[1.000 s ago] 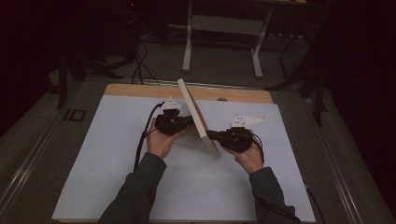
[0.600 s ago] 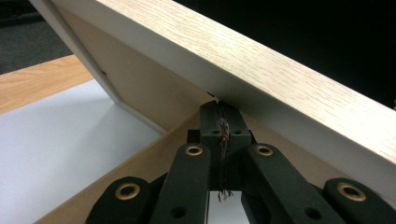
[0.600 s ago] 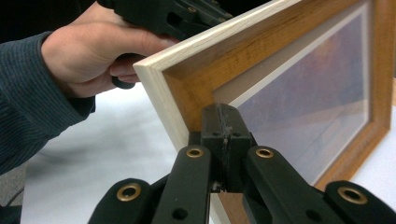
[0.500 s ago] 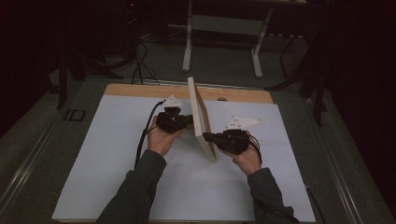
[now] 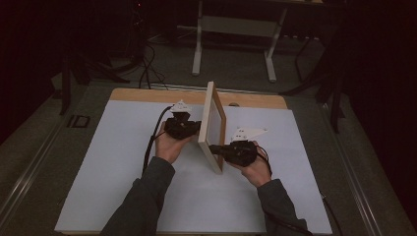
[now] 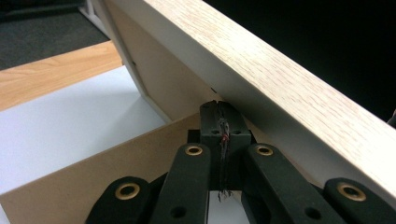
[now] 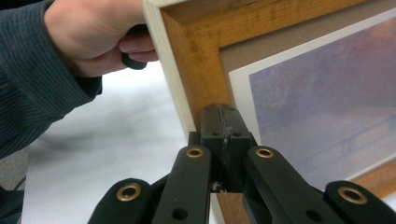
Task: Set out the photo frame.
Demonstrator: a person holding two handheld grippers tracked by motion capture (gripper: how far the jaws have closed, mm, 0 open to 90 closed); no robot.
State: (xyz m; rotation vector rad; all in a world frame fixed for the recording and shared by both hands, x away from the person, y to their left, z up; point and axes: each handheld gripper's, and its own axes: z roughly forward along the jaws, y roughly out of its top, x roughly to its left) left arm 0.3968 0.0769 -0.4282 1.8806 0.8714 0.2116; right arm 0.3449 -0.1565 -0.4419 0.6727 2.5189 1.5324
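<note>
A light wooden picture frame (image 5: 212, 125) stands on its edge in the middle of the white table top (image 5: 113, 162). My left gripper (image 5: 194, 129) is at the frame's back, jaws shut, tips (image 6: 219, 112) pressed against the back (image 6: 177, 84) beside the brown fold-out stand (image 6: 116, 158). My right gripper (image 5: 215, 149) is at the front near the frame's near lower corner, jaws shut, tips (image 7: 222, 116) pushed onto the wooden border (image 7: 196, 60). A bluish print (image 7: 327, 93) with a white margin fills the frame.
The person's left hand (image 7: 88, 32) and dark sleeve show behind the frame's edge. A strip of bare wood (image 5: 147, 94) runs along the table's far side. Beyond it are a white table base (image 5: 236, 29) and cables (image 5: 145, 69) on the floor.
The frame has swung from a lean towards upright and turned more edge-on to the high view. My right gripper has moved left along with it; the left gripper stays at the back.
</note>
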